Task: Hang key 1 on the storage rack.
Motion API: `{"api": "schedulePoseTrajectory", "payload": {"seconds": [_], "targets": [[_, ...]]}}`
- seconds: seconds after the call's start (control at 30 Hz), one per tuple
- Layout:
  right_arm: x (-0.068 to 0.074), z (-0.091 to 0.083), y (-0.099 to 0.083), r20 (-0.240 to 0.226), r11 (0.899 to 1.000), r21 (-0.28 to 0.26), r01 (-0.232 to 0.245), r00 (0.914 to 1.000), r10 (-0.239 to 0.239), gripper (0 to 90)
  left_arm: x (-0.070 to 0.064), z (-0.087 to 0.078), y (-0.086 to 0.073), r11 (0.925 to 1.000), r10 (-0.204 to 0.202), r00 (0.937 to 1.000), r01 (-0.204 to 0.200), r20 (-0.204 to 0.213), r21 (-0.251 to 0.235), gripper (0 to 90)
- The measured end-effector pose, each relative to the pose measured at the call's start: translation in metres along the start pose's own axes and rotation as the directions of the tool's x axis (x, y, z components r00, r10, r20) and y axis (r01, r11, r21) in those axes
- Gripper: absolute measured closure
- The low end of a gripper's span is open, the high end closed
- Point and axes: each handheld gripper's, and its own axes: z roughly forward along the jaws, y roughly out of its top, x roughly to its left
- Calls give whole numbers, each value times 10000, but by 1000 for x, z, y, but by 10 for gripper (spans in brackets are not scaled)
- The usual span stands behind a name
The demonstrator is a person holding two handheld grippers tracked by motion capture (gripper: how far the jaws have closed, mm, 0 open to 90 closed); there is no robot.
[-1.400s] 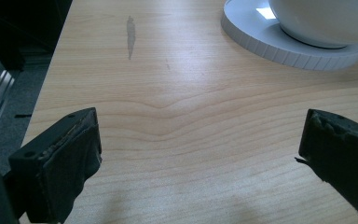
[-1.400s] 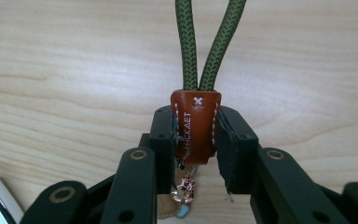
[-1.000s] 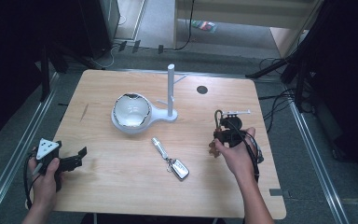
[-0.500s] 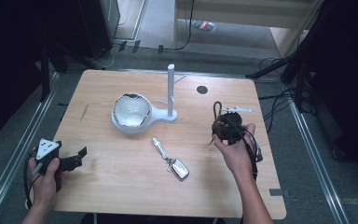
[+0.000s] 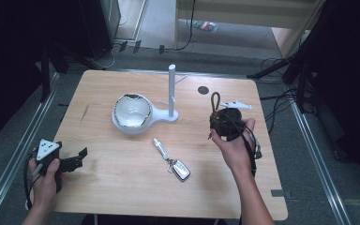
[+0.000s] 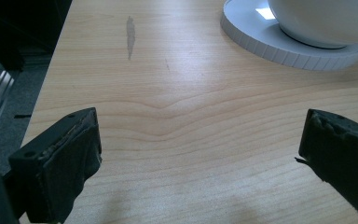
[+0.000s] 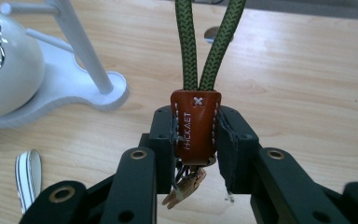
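The right gripper (image 5: 221,123) has risen a little off the desk (image 5: 122,183) and moved slightly toward the white stand (image 5: 172,91) since a second ago, carrying the key strap (image 7: 195,126) with it. I judge this as the carry toward the stand, whose side pegs look like the place to hang the green cord loop (image 5: 214,100).

In the right gripper view the fingers (image 7: 164,135) pinch the brown leather tab of the strap from both sides, and the loop stands upright above them, with something small dangling below the tab. The right hand (image 5: 234,143) holds the gripper raised over the right half of the desk, well apart from the stand's pole.

The left gripper (image 5: 70,161) has not moved. It rests low near the front left corner, held by the left hand (image 5: 44,180), its fingers (image 6: 65,158) spread wide with nothing between them, pointing across bare wood toward the white bowl (image 5: 132,111) on the stand's base. A car key (image 5: 178,168) with a silver fob lies on the desk between the two grippers, untouched.
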Motion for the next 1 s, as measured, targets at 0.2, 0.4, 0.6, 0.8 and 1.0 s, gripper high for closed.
{"api": "schedulePoseTrajectory", "payload": {"seconds": [0.2,0.4,0.6,0.8,1.0], "targets": [[5,-1,4,-18,9989,-437,154,9999,-154,704,0,0,0,10000,-2,10000,2,-6,-7,0],[9,-2,7,-31,9963,-809,280,9996,-284,703,0,0,0,10000,-5,10000,5,-8,-6,0],[12,-2,10,75,9896,-1340,524,9986,-518,702,0,0,0,10000,-6,10000,6,-13,-3,0],[14,1,12,30,9820,-1739,737,9972,-743,700,0,0,0,10000,-30,10000,30,6,-10,0],[18,4,13,310,9675,-2196,1254,9921,-1215,697,0,0,0,10000,-26,10000,26,-14,22,0]]}}
